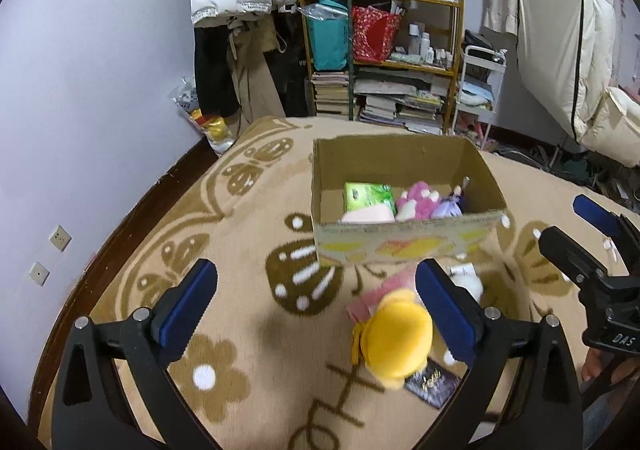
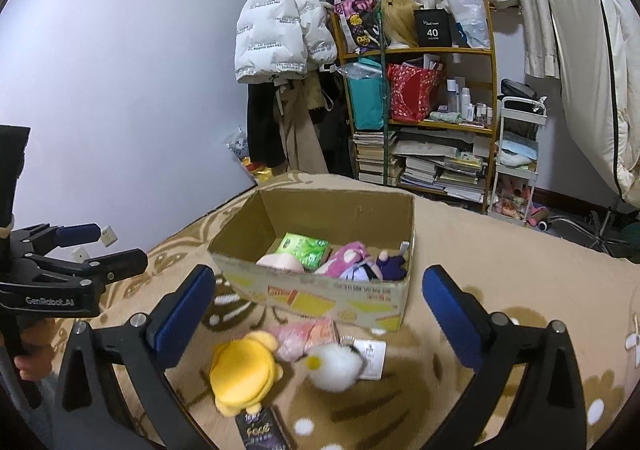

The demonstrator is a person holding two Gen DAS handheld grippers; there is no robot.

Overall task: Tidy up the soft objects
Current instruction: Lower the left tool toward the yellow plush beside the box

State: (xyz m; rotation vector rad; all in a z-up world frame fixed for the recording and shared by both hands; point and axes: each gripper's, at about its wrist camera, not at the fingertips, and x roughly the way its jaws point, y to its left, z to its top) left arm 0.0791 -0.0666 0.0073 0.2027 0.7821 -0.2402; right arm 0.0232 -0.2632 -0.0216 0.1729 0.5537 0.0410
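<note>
Between the released left tongs the yellow plush is left unpacked, the right tongs likewise released, while several soft things are already gathered in the box beyond.

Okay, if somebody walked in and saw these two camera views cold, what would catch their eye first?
Probably the bright yellow plush toy lying on the beige butterfly-patterned blanket, just in front of the open cardboard box. Beside it sit a fluffy white plush and a pink soft item. Inside the box, a green packet and pink and purple plush toys already stand out, with both grippers' blue-padded jaws open and empty.
</note>
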